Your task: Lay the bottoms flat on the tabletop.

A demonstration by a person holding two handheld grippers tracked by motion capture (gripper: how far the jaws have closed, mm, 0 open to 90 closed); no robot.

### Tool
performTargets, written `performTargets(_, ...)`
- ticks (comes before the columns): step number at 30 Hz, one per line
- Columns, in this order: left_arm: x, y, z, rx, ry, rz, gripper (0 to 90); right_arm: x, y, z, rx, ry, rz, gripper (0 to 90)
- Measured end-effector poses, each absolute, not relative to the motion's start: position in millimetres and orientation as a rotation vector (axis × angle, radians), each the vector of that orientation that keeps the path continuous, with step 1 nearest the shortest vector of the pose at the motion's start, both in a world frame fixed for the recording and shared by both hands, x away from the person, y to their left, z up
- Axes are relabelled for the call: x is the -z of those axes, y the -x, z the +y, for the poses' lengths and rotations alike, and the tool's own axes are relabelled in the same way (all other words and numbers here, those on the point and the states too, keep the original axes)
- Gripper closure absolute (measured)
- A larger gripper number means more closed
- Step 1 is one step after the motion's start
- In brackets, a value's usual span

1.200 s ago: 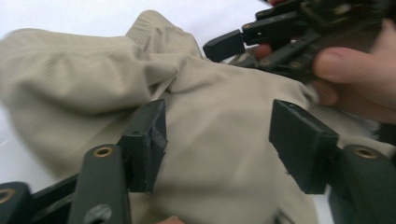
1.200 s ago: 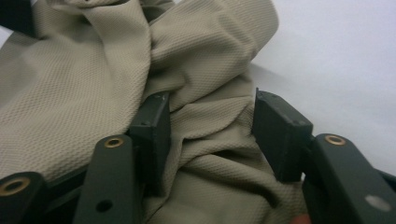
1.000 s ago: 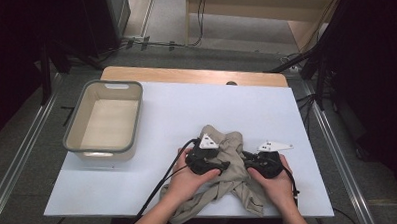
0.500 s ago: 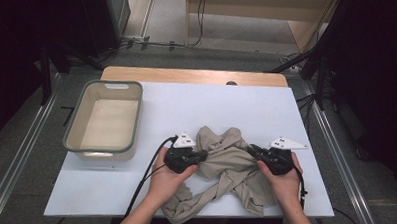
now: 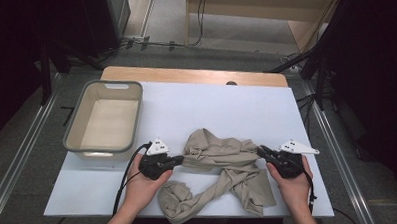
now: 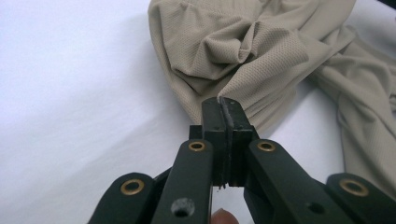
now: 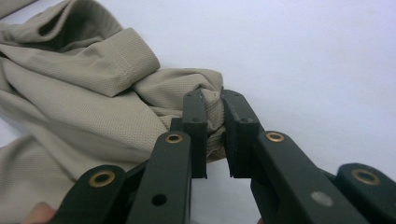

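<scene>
Your hands have drawn apart, stretching the beige garment (image 5: 223, 166). Left gripper (image 5: 177, 160) and right gripper (image 5: 262, 151) clamp its ends on the white table (image 5: 211, 106); its lower folds run past the table edge.

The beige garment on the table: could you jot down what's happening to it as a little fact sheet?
Garment: beige garment, crumpled, on the white table
Left gripper: shut on the garment's left edge
Right gripper: shut on a bunched fold at its right end
Bin: grey bin, empty, left of the garment
</scene>
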State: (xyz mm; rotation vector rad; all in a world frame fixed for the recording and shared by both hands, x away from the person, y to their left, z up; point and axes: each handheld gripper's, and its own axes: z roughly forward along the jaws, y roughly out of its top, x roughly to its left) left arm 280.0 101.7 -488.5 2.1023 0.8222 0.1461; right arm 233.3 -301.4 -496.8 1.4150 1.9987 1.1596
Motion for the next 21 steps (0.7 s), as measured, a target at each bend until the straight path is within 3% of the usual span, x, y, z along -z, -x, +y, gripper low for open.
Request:
performTargets(18, 490, -269, 122, -0.234, -2.078, 0.883, 89.0, 502, -228, -339, -1.092, -1.521, 1.840, 78.4)
performTargets(19, 489, -268, 122, -0.240, -2.076, 0.879, 84.9, 502, -229, -338, -1.123, -1.532, 1.865, 75.2)
performTargets(21, 488, -264, 121, -0.250, -2.052, 0.876, 64.2, 504, -228, -335, -1.151, -1.514, 1.889, 62.0)
